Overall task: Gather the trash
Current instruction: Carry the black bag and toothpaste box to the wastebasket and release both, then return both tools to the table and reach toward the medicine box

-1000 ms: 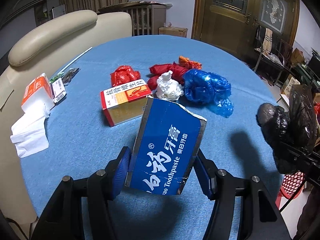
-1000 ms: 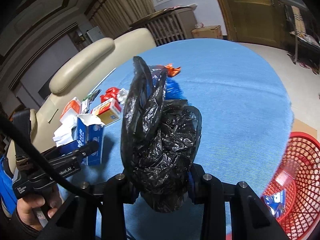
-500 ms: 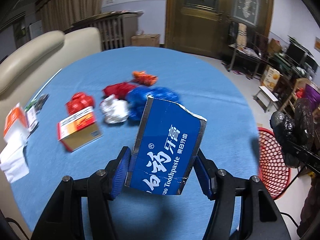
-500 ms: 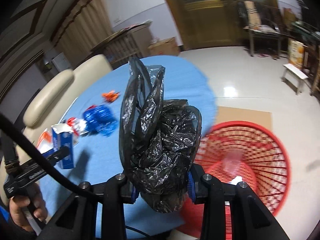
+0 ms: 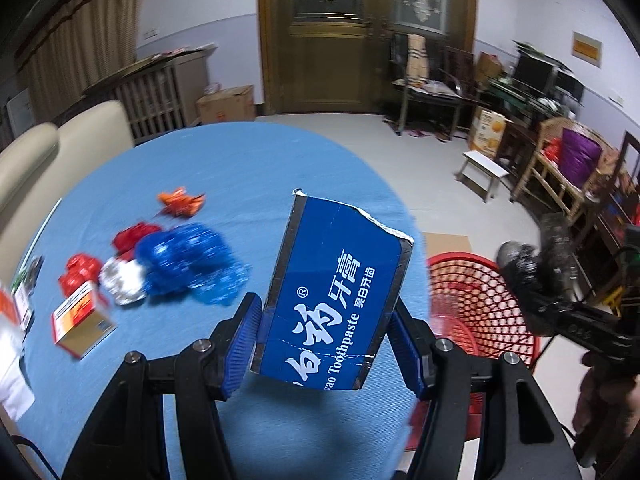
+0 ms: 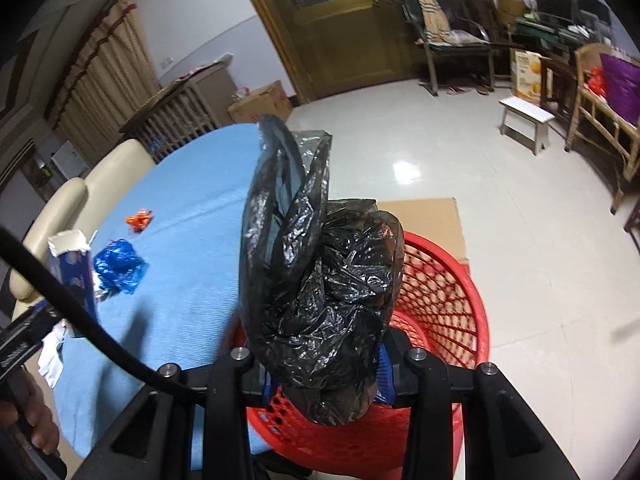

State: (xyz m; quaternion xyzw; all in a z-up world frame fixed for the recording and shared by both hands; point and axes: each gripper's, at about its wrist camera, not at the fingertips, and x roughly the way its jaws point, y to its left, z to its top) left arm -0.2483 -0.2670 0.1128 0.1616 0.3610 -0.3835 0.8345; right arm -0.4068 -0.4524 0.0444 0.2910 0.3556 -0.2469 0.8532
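Observation:
My left gripper (image 5: pixel 326 344) is shut on a torn blue toothpaste box (image 5: pixel 340 280), held upright above the blue table (image 5: pixel 248 168) near its right edge. A crumpled black plastic bag (image 6: pixel 320 272) sits between the fingers of my right gripper (image 6: pixel 326 380), whose jaws are opening. The pads still touch the bag. It hangs over the red mesh basket (image 6: pixel 440 300) on the floor beside the table. The left wrist view shows that bag (image 5: pixel 516 264) above the basket (image 5: pixel 480 300). On the table lie a blue plastic bag (image 5: pixel 188 264), red wrappers (image 5: pixel 128 236), white crumpled paper (image 5: pixel 120 280) and an orange wrapper (image 5: pixel 180 202).
A small orange-and-white carton (image 5: pixel 80 320) lies at the table's left. Beige chairs (image 5: pixel 60 160) stand behind the table. Flat cardboard (image 6: pixel 424 216) lies on the tiled floor beyond the basket. A low stool (image 6: pixel 524 120) and wooden furniture stand to the right.
Both grippers swung from over the table toward its right edge. The right one carried the black bag over the red basket. The left one kept its hold on the toothpaste box.

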